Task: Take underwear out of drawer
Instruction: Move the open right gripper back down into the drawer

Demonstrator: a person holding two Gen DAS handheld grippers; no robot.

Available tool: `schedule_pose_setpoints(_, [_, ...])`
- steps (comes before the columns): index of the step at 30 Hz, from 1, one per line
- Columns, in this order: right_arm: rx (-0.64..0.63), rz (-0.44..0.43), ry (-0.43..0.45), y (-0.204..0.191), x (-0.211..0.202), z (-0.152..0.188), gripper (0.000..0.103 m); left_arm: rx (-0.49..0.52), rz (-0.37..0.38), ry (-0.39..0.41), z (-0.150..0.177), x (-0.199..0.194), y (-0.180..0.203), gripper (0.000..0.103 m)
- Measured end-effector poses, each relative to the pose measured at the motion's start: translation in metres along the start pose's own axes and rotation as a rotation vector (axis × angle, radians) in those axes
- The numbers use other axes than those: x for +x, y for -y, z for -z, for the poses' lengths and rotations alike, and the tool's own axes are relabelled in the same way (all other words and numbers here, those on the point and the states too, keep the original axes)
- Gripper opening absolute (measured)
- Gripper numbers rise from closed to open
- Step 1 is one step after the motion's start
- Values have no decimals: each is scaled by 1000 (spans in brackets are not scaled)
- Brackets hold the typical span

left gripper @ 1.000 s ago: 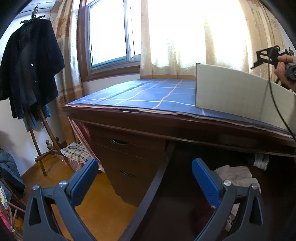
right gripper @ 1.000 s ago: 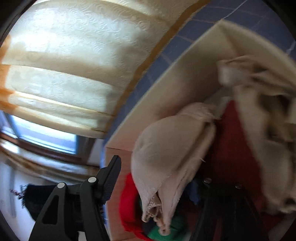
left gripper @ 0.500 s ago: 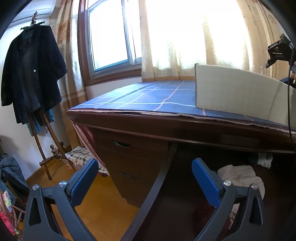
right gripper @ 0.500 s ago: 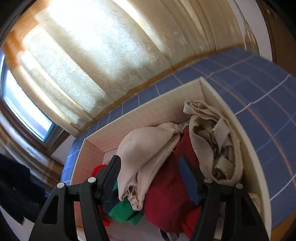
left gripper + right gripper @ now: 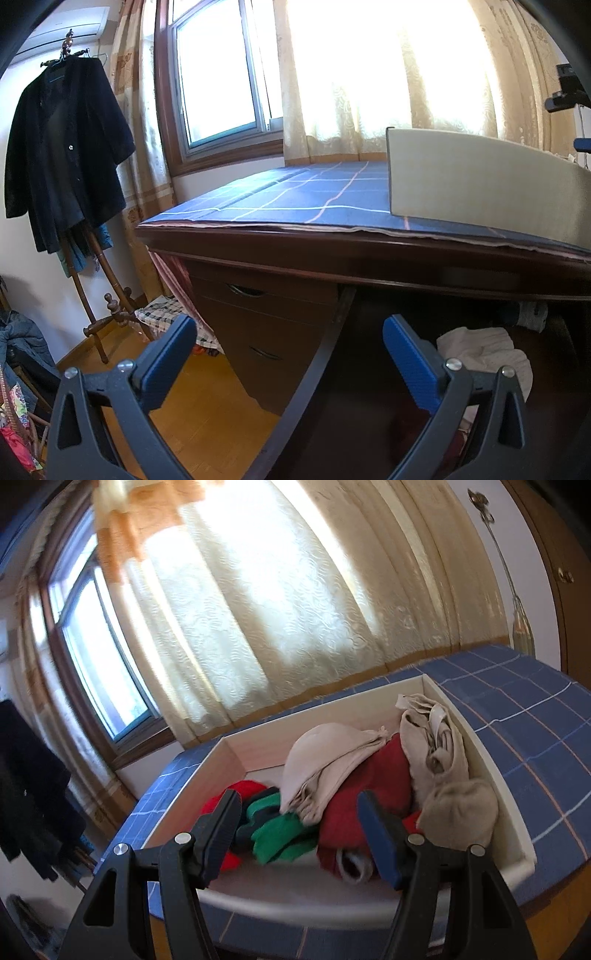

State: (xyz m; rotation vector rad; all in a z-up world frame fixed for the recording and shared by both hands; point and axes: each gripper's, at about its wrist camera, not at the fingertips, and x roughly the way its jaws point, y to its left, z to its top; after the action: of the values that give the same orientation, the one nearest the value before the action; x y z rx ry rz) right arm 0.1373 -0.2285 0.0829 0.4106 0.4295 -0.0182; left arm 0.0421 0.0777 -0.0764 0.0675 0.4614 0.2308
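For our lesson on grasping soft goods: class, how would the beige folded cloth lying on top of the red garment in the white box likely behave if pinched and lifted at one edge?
The beige folded cloth would probably go floppy, since it already drapes over the red garment. Its stacked layers look loose, so it may unfold when lifted. It seems thin, so likely light, and might drag the green cloth that it overlaps.

no legible txt, labels, nos. anywhere

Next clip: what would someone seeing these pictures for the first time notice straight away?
The white box on the blue checked cloth, heaped with red, green and beige clothes, fills the right wrist view, with the open right gripper in front of it. In the left wrist view, the bright window stands out above the dark desk, and a black coat hangs at far left.
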Motion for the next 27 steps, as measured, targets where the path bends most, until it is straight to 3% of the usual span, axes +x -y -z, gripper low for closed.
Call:
schedule_pose_setpoints(6, [-52, -29, -10, -6, -18, 38, 68, 1, -1, 0, 0, 0, 0, 103])
schedule_pose_setpoints(9, [-117, -8, 45, -12, -37, 53, 69, 1, -1, -2, 0, 0, 0, 103])
schedule_pose_setpoints(16, [-141, -29, 72, -14, -61, 79, 69, 3, -2, -1, 0, -1, 0, 103])
schedule_pose_setpoints(27, [-215, -25, -28, -12, -60, 120, 69, 7, 2, -2, 0, 0, 1, 103])
